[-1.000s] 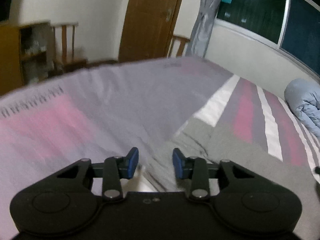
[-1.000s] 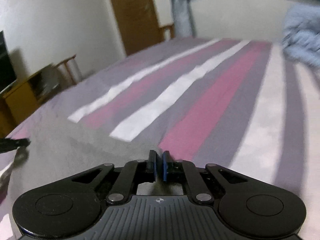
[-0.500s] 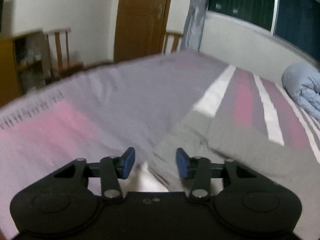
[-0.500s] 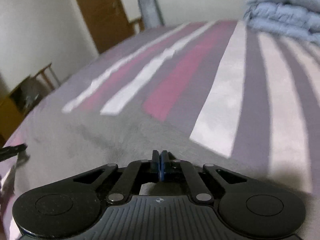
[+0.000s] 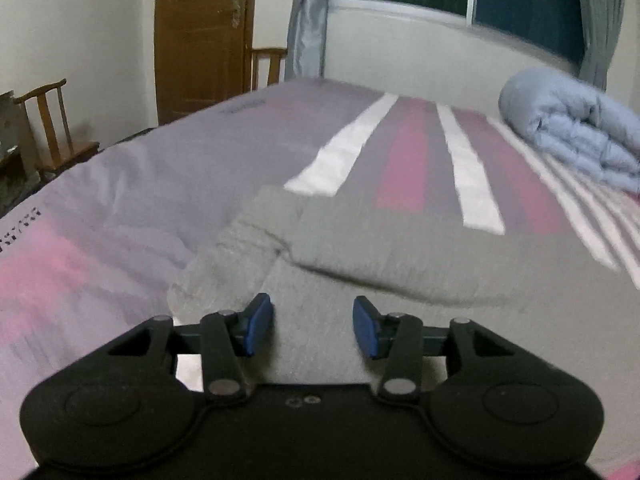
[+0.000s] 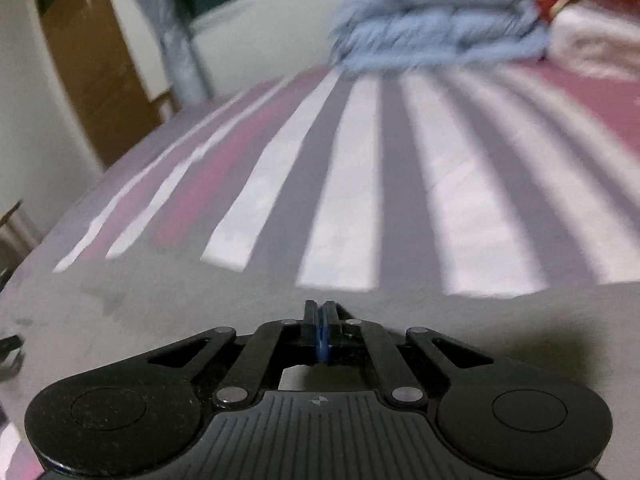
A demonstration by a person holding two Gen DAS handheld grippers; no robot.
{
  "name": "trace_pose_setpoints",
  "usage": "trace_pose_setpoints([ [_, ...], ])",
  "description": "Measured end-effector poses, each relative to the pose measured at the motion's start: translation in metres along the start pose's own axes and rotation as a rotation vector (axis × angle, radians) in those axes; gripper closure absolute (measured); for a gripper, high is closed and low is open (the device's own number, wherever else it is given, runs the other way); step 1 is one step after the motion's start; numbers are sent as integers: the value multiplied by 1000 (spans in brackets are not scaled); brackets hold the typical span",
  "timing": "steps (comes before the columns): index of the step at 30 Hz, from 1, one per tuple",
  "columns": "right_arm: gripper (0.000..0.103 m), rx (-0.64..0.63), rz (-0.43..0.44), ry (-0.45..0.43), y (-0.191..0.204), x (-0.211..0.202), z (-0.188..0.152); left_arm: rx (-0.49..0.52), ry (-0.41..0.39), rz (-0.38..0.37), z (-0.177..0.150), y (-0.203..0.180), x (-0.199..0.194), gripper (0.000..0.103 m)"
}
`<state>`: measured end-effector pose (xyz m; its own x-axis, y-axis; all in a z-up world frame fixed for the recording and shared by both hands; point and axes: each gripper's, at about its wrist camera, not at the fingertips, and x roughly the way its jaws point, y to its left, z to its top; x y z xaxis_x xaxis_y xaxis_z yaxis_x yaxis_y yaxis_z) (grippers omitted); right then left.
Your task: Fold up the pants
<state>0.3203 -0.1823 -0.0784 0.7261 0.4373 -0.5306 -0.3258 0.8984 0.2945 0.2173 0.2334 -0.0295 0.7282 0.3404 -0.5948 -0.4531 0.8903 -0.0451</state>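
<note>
Grey pants (image 5: 400,248) lie spread on the striped bed, with a folded leg or cuff end at the left (image 5: 240,248). My left gripper (image 5: 313,326) hovers low over this fabric, its blue pads (image 5: 258,322) apart and not pressing on the cloth seen between them. In the right wrist view the same grey pants (image 6: 180,320) fill the foreground. My right gripper (image 6: 320,320) is over them with its pads pressed together and nothing visible between them.
The bed cover (image 5: 408,160) has white, pink and purple stripes (image 6: 360,168). A folded blue-grey duvet (image 5: 572,136) (image 6: 432,36) lies at the far end. A wooden chair (image 5: 52,132) and a brown door (image 5: 200,32) stand beyond the bed's left edge.
The left gripper's jaws have widened and it has shifted right over the grey pants. The right gripper's small gap has closed and it has swept right towards the duvet.
</note>
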Motion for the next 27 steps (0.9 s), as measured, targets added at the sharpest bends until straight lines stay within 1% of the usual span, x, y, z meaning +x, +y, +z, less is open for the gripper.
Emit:
trace_pose_setpoints([
  [1,102,4,-11,-8,-8,-10,-2,15,-11,3,-1,-1,-2,66],
  [2,102,-1,-39,-8,-16,-15,-6,52,-14,9,-3,-3,1,65],
  [3,102,-6,-91,18,-26,-15,-11,89,7,18,-6,-6,8,65],
  [4,102,16,-126,62,-40,-12,-17,127,22,16,-10,-7,15,64],
  [5,102,73,-89,52,-54,-18,-21,153,15,19,-11,-8,18,64],
  [6,102,124,-85,35,-66,-28,-20,158,19,15,-8,-8,16,64],
  [7,102,151,-114,0,-73,-45,-18,142,20,7,-4,-7,12,64],
  [8,102,170,-126,-43,-80,-62,-18,109,2,-3,-1,-3,4,64],
  [10,102,205,-125,-108,-95,-96,-20,58,-26,-16,2,0,-8,63],
  [12,101,212,-189,-155,-109,-123,-27,45,-52,-22,-1,-1,-19,62],
  [13,101,233,-204,-173,-117,-136,-28,40,-66,-33,-3,-3,-23,55],
  [14,101,261,-214,-179,-127,-146,-31,37,-78,-49,-6,-5,-26,44],
  [15,101,283,-232,-185,-136,-155,-34,34,-87,-57,-9,-7,-29,41],
  [17,98,321,-241,-214,-152,-172,-42,37,-99,-68,-16,-14,-33,41],
  [18,86,342,-252,-230,-159,-182,-46,36,-104,-72,-19,-17,-34,41],
  [19,71,372,-270,-247,-169,-194,-51,34,-106,-72,-22,-21,-34,41],
  [20,35,407,-285,-276,-178,-204,-55,32,-105,-70,-26,-25,-34,41],
  [21,22,437,-295,-311,-183,-210,-57,31,-93,-74,-29,-28,-32,41],
  [22,23,477,-279,-342,-194,-218,-61,33,-77,-75,-32,-31,-30,41],
  [23,30,530,-255,-354,-206,-223,-63,38,-57,-71,-36,-34,-26,39],
  [24,50,579,-233,-359,-218,-228,-66,48,-45,-69,-41,-36,-22,38],
  [25,60,632,-222,-360,-228,-233,-71,63,-43,-61,-46,-39,-19,37],
  [26,66,676,-213,-361,-237,-237,-77,71,-53,-53,-50,-41,-18,36],
  [27,66,721,-190,-362,-244,-240,-83,71,-66,-50,-53,-41,-17,35],
])
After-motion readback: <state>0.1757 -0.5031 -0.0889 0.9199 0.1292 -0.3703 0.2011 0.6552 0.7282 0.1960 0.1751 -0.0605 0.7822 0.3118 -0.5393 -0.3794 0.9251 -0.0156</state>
